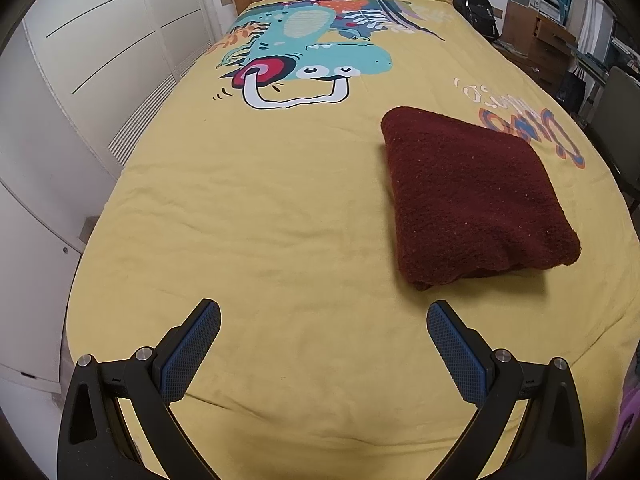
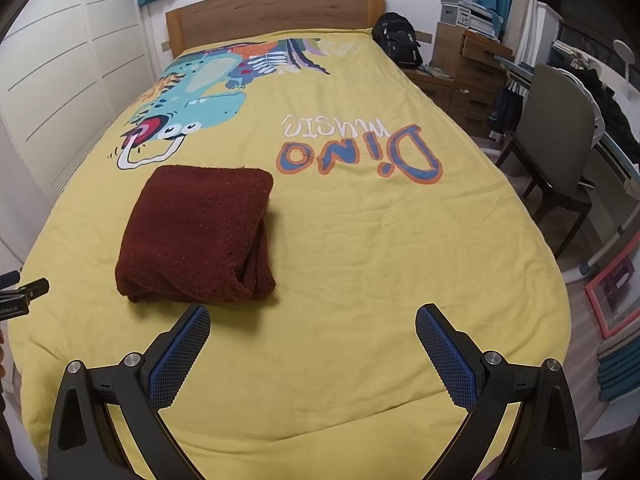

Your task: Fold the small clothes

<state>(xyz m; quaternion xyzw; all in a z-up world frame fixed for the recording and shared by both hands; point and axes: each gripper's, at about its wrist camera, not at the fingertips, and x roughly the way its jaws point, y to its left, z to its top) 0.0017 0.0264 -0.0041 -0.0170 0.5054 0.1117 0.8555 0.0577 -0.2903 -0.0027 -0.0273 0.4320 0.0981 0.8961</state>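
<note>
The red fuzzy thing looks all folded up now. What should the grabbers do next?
Probably nothing more than drawing back a little. The dark red garment already lies folded in a neat bundle on the yellow bedspread, and both the left gripper and the right gripper are open, empty and not touching it. No other clothes show on the bed.

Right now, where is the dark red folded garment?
The dark red folded garment lies on the yellow bedspread, just ahead-left of the open right claw, below the dinosaur print.
</note>
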